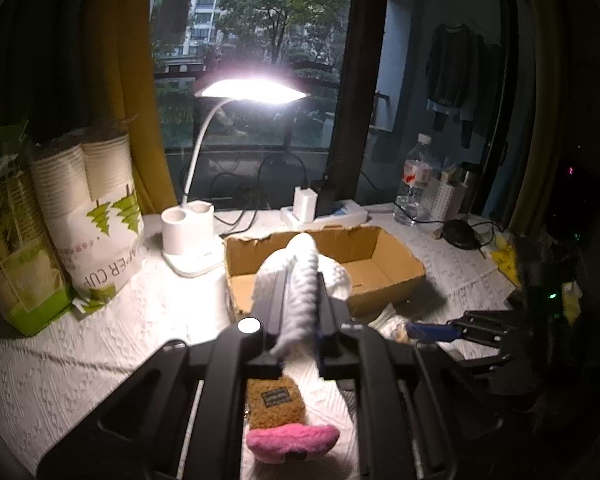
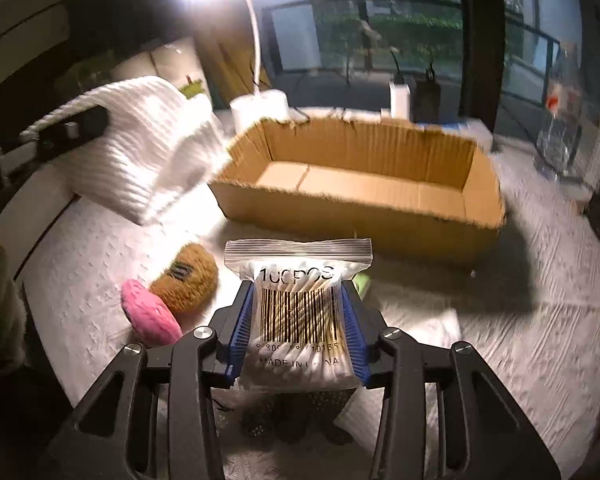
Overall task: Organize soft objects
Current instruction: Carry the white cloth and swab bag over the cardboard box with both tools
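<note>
My left gripper (image 1: 298,280) is shut on a white ribbed cloth (image 1: 300,280) and holds it up in front of the open cardboard box (image 1: 404,256). In the right wrist view the cloth (image 2: 148,152) hangs left of the box (image 2: 364,204). My right gripper (image 2: 298,300) is shut on a clear bag of cotton swabs (image 2: 298,300), held above the table before the box. A brown and pink plush toy (image 1: 284,420) lies on the table under my left gripper; it also shows in the right wrist view (image 2: 172,300). My right gripper shows in the left wrist view (image 1: 432,332).
A lit white desk lamp (image 1: 188,236) stands left of the box. Packs of paper cups (image 1: 88,208) stand at far left. A water bottle (image 1: 414,180), chargers (image 1: 304,204) and cables sit behind the box by the window. A white patterned cover (image 1: 80,360) lies over the table.
</note>
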Demonstrator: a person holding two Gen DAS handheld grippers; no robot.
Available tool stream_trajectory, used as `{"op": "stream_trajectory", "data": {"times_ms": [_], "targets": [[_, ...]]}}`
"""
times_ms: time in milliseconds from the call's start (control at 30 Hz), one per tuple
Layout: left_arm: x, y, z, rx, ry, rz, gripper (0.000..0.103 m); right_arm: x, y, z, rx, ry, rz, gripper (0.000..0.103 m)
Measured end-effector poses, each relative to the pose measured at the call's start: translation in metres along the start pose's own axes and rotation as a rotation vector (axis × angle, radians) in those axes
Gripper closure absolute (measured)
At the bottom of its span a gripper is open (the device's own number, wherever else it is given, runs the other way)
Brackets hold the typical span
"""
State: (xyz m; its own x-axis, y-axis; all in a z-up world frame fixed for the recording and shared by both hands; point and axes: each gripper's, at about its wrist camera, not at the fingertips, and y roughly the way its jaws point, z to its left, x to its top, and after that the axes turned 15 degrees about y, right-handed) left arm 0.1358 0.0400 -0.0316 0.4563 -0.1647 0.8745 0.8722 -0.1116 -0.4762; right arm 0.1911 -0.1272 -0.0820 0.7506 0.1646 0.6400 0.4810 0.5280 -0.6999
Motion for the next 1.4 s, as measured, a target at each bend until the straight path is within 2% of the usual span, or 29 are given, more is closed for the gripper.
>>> {"op": "stream_trajectory", "data": {"times_ms": [267,633,1000,1400], "targets": [[0.015,0.012,-0.006,0.011,0.016,-0.006,0.093,0.028,-0.038,-0.009,0.062,0.026,-0.125,0.060],[0.033,0.037,-0.021,0.023,0.040,-0.020,0.093,0.057,-0.041,-0.041,0.034,0.043,-0.207,0.060],[0.045,0.073,-0.033,0.009,0.045,-0.019,0.093,0.073,-0.019,-0.071,0.045,0.142,-0.204,0.059],[0.041,0.116,-0.033,-0.008,0.024,0.016,0.093,0.083,0.012,-0.104,0.034,0.303,-0.204,0.059]]}}
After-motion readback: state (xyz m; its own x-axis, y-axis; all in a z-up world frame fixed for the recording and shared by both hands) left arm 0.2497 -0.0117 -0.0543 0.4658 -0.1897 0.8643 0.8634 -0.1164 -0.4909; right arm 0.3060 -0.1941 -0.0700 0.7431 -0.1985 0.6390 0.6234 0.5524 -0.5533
